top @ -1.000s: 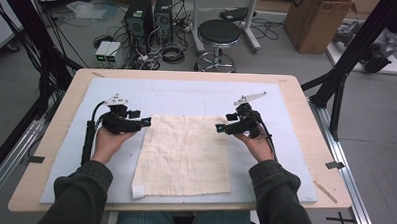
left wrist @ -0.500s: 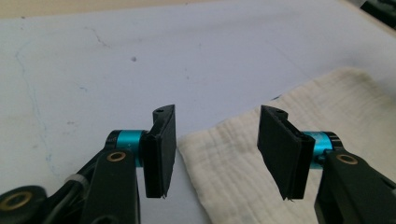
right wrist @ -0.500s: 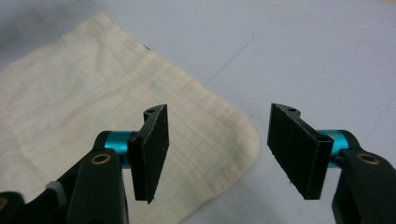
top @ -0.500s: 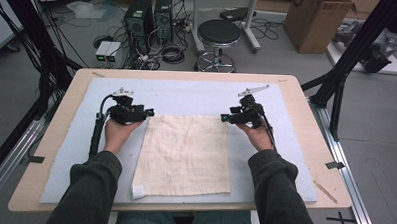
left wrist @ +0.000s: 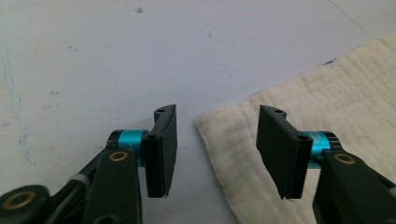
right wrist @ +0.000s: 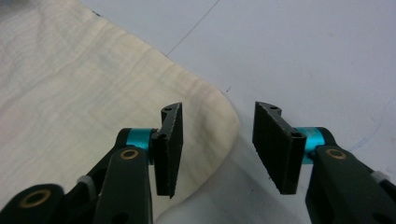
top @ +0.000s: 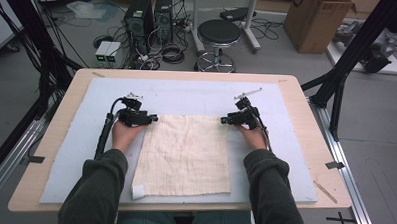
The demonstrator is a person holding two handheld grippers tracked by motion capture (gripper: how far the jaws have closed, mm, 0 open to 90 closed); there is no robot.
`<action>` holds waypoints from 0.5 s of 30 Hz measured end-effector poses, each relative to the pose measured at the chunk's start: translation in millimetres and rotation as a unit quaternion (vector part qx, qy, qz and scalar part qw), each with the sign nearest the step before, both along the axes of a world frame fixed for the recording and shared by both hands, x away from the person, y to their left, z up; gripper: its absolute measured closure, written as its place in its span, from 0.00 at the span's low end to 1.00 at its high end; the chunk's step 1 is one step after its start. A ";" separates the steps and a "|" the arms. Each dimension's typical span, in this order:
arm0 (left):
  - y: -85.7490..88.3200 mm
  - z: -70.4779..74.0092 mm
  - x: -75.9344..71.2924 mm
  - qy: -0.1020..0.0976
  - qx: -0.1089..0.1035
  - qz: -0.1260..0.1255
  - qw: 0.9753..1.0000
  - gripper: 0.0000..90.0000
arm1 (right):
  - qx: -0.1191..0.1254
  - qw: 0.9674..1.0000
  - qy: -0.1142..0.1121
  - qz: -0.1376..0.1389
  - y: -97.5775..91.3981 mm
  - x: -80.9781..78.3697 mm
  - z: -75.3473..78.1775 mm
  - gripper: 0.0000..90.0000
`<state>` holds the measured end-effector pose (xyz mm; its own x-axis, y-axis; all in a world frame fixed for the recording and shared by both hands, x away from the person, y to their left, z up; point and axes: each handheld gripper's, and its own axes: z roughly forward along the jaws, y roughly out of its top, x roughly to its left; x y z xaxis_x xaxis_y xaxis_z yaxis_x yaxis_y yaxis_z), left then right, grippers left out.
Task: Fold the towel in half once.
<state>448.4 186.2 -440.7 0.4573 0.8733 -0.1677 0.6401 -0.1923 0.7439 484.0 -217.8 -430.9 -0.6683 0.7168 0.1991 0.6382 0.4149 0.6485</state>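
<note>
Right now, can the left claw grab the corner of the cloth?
Probably yes. The left claw has just been closing, with its jaws astride the corner of the cream cloth, one on each side. Nothing lies between them, and the pads aren't pressing yet.

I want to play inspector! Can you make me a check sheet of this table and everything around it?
Surface: wooden table with a pale blue mat.
Job's things: cream cloth lying flat; white tag at its near left corner.
Clutter: nothing seen.
Tongs: left tongs and right tongs open, just been closing, each astride a far cloth corner.
Cables: one trails from the left tongs.
Surroundings: stool, computers, box.
</note>
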 end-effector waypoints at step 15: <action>-5.5 4.0 -3.5 -0.015 0.016 -0.004 1.000 0.96 | -0.005 0.999 0.000 0.034 9.3 -0.8 -0.2 0.93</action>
